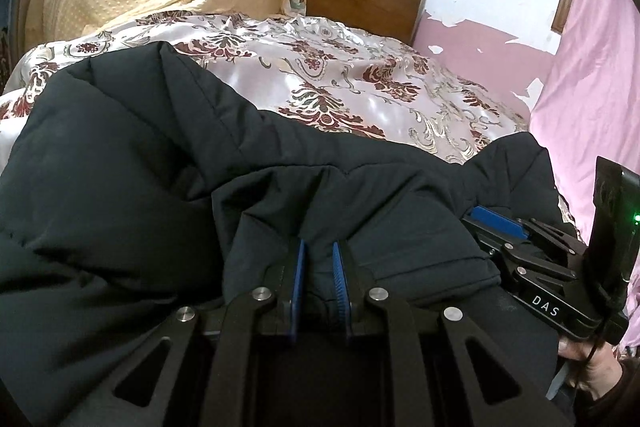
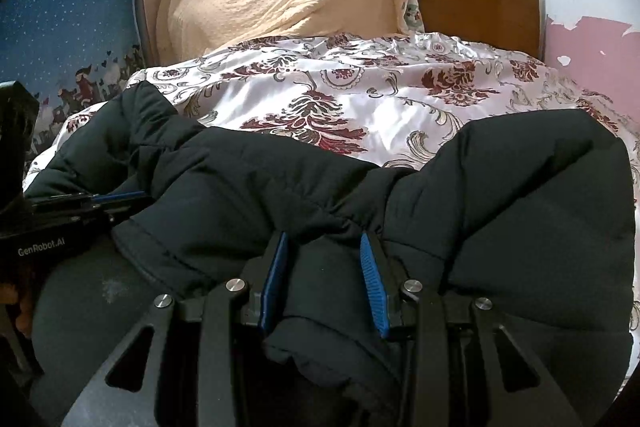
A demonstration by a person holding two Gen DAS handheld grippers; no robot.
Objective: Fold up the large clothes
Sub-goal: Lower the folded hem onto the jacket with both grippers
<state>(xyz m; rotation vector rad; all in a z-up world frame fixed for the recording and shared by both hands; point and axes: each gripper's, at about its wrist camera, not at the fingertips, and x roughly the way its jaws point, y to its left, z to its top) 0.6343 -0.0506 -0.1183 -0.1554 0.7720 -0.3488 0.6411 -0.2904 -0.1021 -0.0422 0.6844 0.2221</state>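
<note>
Plainly, the dark padded jacket lies on the bed's floral satin cover, its near edge bunched up. Its long axis seems to run left to right across the bed, one bulky end toward each side; which end is the collar I cannot tell. The left hand-held gripper and the right hand-held gripper each pinch a fold of that edge. Slick, puffy fabric could slip from either pinch, and uneven pulling would skew the fold.
</note>
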